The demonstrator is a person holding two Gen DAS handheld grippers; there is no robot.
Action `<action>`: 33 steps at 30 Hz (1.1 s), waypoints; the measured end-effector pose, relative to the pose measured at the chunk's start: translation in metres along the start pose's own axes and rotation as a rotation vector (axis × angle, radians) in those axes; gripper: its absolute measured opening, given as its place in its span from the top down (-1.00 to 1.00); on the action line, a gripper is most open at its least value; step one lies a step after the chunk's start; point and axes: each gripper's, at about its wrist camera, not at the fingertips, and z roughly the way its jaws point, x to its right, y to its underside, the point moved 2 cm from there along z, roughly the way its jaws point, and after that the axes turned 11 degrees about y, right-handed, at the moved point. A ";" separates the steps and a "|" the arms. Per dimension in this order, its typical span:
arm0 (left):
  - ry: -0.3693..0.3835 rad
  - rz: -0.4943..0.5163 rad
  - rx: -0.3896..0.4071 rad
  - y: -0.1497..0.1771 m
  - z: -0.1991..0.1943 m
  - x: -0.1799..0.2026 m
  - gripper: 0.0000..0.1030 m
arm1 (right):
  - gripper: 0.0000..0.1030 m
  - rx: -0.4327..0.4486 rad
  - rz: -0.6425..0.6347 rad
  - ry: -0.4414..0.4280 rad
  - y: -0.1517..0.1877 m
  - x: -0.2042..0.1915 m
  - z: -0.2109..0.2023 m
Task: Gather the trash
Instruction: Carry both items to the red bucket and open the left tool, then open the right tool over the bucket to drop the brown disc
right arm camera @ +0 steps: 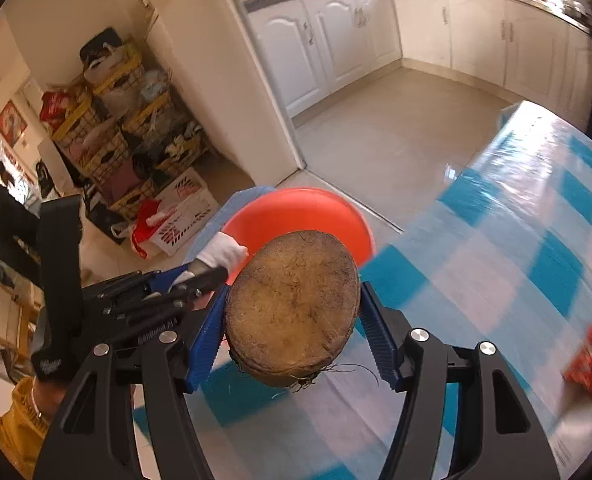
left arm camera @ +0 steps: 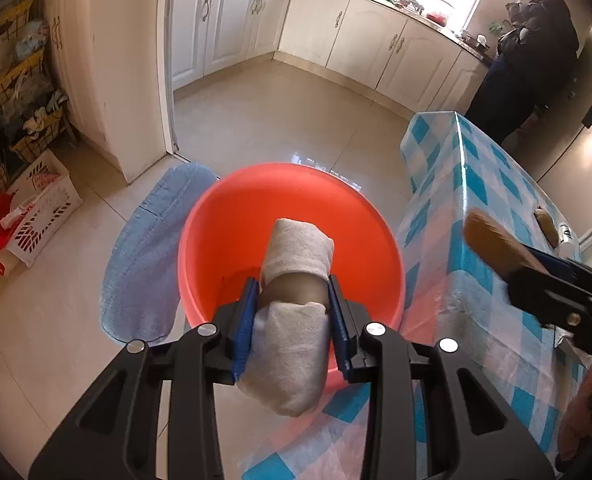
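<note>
Both grippers are clamped on trash beside the glossy blue-checked tablecloth (left arm camera: 471, 184). Above the smooth round orange plastic basin (left arm camera: 232, 216), a soft white tissue roll (left arm camera: 296, 296) with a brown middle is gripped by the left gripper (left arm camera: 292, 316). Smaller, a rough fibrous brown coconut husk (right arm camera: 292, 304), oval-faced, is pinched by the right gripper (right arm camera: 292, 332) over the table edge.

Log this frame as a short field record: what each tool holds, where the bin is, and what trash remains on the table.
left tool: shut on white paper wad, held over the orange basin
right tool: shut on brown coconut husk, above the checked tablecloth
bin: orange basin, on the floor by the table edge
remaining on table: red packet, blurred
</note>
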 end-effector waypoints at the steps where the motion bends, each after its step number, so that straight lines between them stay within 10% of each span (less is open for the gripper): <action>1: -0.005 0.003 -0.005 -0.001 0.003 -0.001 0.32 | -0.25 -0.013 -0.013 -0.001 -0.004 -0.005 0.009; 14: -0.033 -0.028 -0.021 0.000 0.021 -0.005 -0.09 | -0.50 -0.025 0.020 -0.010 -0.021 -0.016 0.046; 33: -0.069 0.157 0.105 0.004 -0.041 0.045 -0.58 | -0.73 0.145 0.254 0.093 0.061 0.055 -0.084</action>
